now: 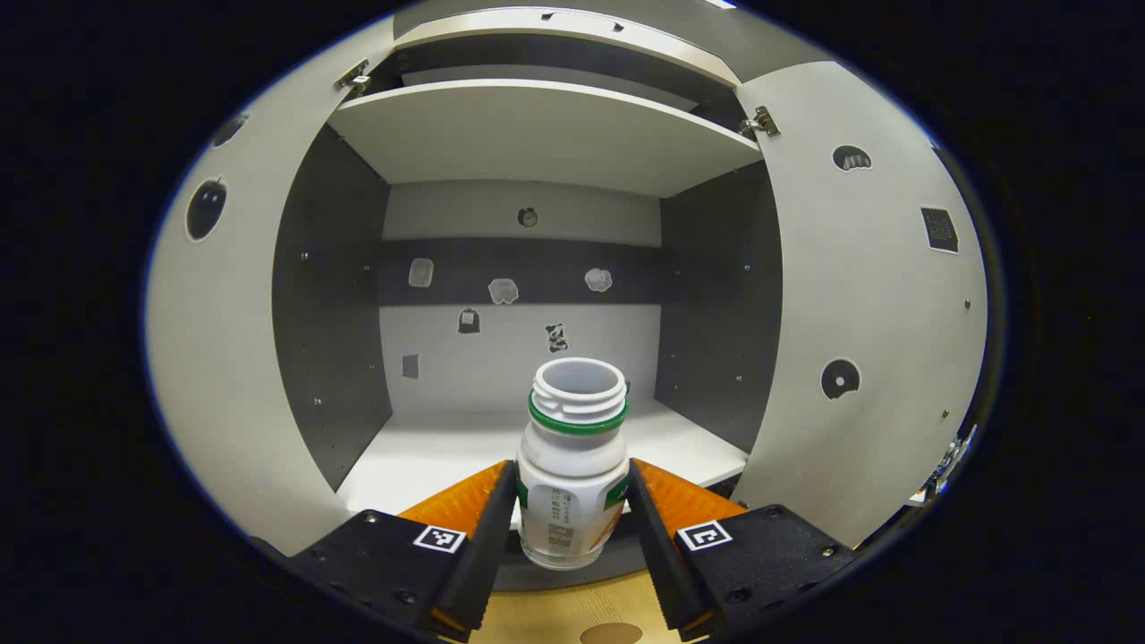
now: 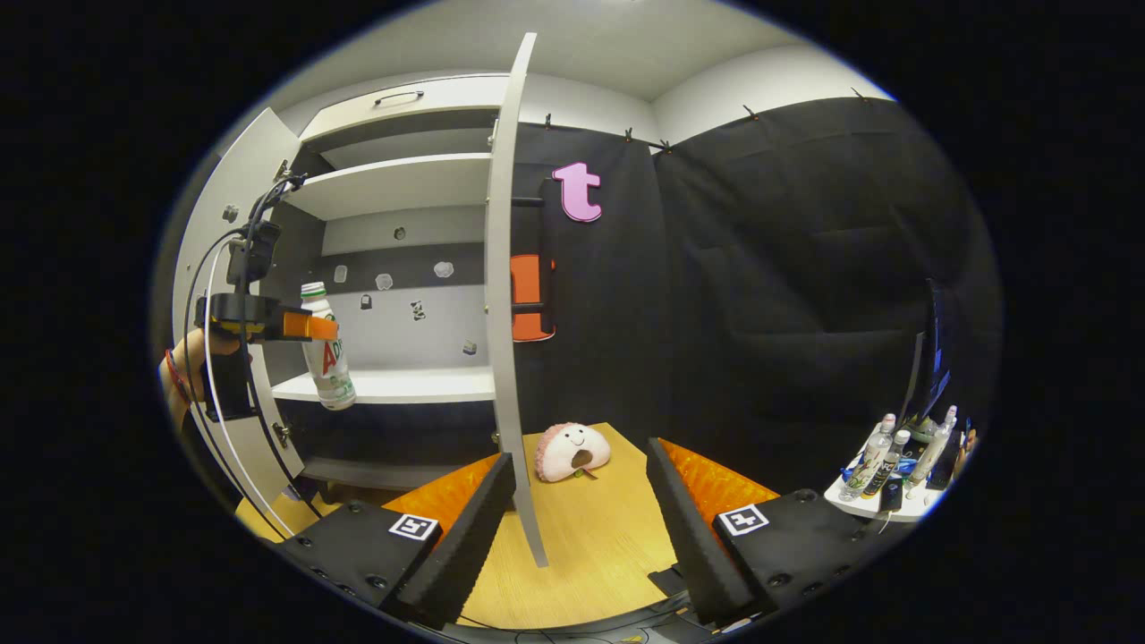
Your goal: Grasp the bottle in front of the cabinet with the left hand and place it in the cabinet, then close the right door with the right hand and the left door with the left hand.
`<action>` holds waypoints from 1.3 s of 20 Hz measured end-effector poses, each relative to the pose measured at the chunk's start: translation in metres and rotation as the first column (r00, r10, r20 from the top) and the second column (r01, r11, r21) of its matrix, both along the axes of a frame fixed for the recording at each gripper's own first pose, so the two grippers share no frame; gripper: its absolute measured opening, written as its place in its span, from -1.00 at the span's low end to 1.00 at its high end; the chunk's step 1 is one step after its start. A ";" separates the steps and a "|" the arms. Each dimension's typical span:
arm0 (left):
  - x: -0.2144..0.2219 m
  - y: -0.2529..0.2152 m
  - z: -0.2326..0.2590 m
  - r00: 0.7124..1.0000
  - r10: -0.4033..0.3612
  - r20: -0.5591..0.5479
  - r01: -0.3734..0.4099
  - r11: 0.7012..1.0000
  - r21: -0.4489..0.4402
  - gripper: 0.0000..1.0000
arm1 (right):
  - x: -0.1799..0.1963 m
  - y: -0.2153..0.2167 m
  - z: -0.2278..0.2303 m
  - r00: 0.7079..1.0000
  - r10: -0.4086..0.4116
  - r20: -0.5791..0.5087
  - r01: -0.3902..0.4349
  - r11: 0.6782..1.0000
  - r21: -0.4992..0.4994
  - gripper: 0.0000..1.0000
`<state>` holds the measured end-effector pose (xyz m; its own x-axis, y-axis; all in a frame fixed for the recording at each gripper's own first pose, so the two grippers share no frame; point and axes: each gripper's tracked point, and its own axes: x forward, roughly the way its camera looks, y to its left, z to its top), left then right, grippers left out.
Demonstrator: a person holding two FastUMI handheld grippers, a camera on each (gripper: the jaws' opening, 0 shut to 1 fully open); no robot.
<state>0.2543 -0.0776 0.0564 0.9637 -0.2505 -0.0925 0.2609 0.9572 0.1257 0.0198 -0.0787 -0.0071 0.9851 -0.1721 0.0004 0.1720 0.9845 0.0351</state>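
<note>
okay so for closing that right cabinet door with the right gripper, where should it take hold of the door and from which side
Judging from the right gripper view, take the right door at its free vertical edge, which stands edge-on just ahead of the open right gripper. It is a thin flat panel, so come from the side facing away from the cabinet and push against that face near the edge.

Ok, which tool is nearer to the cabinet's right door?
Right. The right tool sits open just before the right door's lower edge, which stands between its fingers. The left tool holds the bottle at the cabinet's opening, farther from that door.
</note>
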 end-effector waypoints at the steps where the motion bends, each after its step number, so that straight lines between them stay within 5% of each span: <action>1: 0.006 -0.004 0.007 1.000 -0.007 0.004 0.007 1.000 -0.010 0.44 | -0.001 -0.005 0.000 1.000 -0.014 0.002 0.014 1.000 0.003 0.86; 4: 0.031 -0.010 0.029 1.000 -0.012 0.009 0.013 0.998 -0.057 0.43 | -0.002 -0.018 -0.001 0.999 -0.048 0.005 0.048 0.999 0.017 0.95; 11: 0.073 -0.013 0.019 0.999 -0.004 -0.036 0.004 1.000 -0.003 0.44 | 0.006 -0.047 -0.001 0.994 -0.111 0.003 0.111 0.993 0.035 0.86; 26: 0.102 -0.014 -0.015 0.990 0.040 -0.134 -0.036 0.999 0.030 0.51 | 0.046 -0.074 -0.010 0.995 -0.087 -0.043 0.089 0.995 0.043 0.86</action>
<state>0.3563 -0.0914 0.0414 0.9507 -0.2094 -0.2286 0.2405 0.9635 0.1178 0.0657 -0.1524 -0.0170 0.9652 -0.2567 -0.0495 0.2597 0.9631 0.0701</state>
